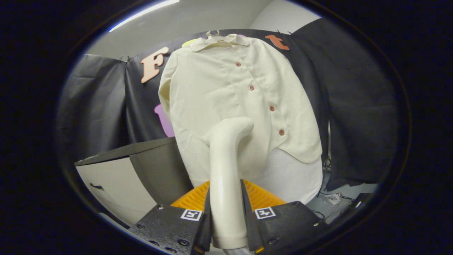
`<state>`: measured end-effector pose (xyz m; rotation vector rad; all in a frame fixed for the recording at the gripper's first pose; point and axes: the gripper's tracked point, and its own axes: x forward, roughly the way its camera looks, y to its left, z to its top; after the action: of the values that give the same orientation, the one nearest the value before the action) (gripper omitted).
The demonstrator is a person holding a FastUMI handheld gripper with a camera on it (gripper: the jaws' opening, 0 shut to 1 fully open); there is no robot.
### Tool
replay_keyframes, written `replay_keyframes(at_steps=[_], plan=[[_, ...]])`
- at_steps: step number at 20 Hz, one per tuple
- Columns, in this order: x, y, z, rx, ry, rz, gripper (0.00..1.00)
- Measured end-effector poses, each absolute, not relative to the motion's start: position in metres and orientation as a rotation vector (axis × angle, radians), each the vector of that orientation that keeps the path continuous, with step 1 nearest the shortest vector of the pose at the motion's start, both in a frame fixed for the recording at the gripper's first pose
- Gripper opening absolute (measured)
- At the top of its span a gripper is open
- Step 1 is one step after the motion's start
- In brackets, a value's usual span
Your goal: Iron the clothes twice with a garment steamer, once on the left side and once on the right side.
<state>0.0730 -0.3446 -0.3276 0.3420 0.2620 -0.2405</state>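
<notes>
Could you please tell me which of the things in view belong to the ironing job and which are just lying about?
Part of the job:
- garment steamer, held between the fingers of the gripper, its head against the shirt's lower front
- cream shirt on a hanger

Just lying about:
- dark-topped table left of the shirt
- cables on the floor to the right

Booth interior with black cloth walls and a pale ceiling.

Black cloth [354, 106] drapes the far and right sides, hanging in folds. Above it, a plain light ceiling [184, 28] carries a bright strip light [141, 14] at far left. Low on the left stands a white cabinet [113, 184] with a dark top. Cables [332, 200] lie on the grey floor [318, 209] at near right.
</notes>
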Motion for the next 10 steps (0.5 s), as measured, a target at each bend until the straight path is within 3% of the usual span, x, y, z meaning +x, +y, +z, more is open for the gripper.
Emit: replay_keyframes(at_steps=[10], plan=[[0.044,-0.344,-0.369,0.353,0.349,-0.262,0.39]])
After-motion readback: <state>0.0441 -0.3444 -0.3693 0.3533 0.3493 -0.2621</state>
